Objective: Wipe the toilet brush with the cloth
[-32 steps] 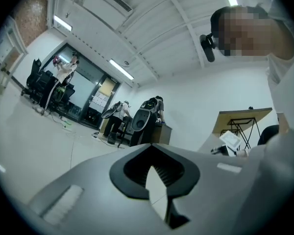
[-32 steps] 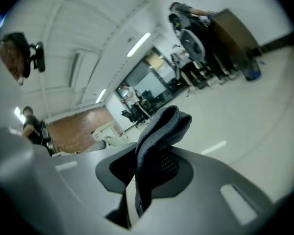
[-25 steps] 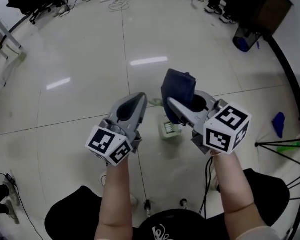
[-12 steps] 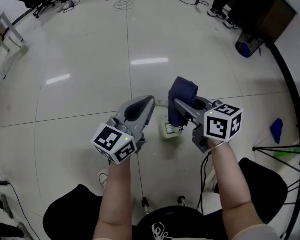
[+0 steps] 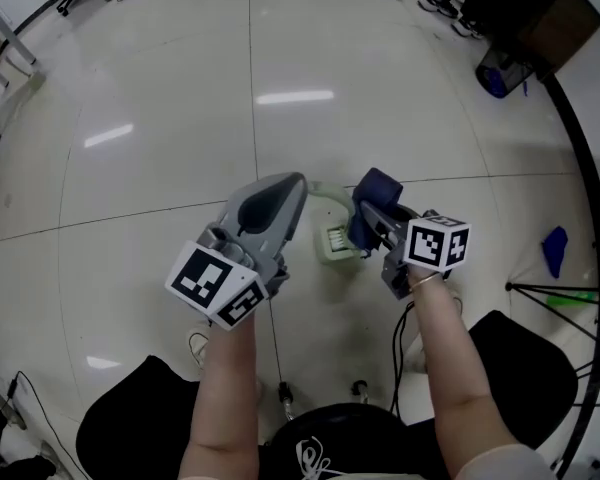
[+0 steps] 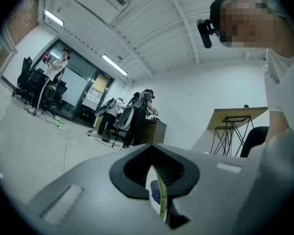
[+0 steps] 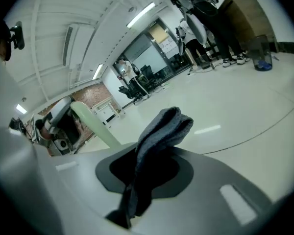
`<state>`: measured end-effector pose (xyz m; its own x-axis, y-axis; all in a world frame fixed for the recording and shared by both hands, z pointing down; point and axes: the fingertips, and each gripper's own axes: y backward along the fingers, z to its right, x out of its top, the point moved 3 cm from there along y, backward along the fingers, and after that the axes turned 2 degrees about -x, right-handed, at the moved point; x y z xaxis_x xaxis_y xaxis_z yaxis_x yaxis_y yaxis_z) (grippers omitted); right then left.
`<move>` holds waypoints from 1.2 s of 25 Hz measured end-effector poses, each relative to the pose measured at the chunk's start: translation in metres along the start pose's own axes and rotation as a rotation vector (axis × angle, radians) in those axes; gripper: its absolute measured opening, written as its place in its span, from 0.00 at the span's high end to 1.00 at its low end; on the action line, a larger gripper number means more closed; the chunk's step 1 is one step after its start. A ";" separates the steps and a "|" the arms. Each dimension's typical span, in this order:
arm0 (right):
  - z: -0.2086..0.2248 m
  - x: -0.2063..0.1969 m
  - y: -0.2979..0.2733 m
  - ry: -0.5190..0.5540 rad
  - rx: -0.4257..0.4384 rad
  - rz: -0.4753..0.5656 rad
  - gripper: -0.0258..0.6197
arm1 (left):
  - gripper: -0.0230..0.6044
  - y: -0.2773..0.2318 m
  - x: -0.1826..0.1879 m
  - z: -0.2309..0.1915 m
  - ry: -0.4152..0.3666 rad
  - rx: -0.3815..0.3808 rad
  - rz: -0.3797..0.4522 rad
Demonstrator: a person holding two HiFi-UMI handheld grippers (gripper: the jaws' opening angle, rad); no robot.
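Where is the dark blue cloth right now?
The cloth is just right of centre in the head view, pinched in the right gripper, close beside the pale green handle of the toilet brush.

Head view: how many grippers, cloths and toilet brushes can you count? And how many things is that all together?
Grippers: 2, the left gripper and the right gripper
Cloths: 1, the dark blue cloth
Toilet brushes: 1, the pale green toilet brush
Total: 4
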<state>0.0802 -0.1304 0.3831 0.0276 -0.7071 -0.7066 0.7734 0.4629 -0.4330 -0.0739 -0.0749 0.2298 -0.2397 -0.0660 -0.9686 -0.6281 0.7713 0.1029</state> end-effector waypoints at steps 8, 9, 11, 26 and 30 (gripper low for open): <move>0.043 -0.059 -0.017 -0.132 -0.052 -0.028 0.86 | 0.95 0.000 -0.001 0.001 0.032 0.005 0.037; 0.047 -0.066 -0.019 -0.141 -0.059 -0.041 0.86 | 0.95 0.000 -0.001 0.001 0.034 0.007 0.041; 0.054 -0.082 -0.022 -0.163 -0.077 -0.071 0.86 | 0.95 0.000 -0.001 0.001 0.038 0.010 0.044; -0.136 0.013 0.049 0.633 0.091 0.316 0.86 | 0.95 0.005 -0.003 0.004 0.049 0.012 0.043; -0.160 -0.015 0.016 0.704 0.070 0.159 0.86 | 0.95 0.003 -0.003 0.006 0.043 -0.004 0.016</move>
<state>-0.0088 -0.0268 0.2974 -0.2529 -0.1107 -0.9611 0.8336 0.4794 -0.2745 -0.0708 -0.0689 0.2316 -0.2814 -0.0808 -0.9562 -0.6272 0.7697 0.1195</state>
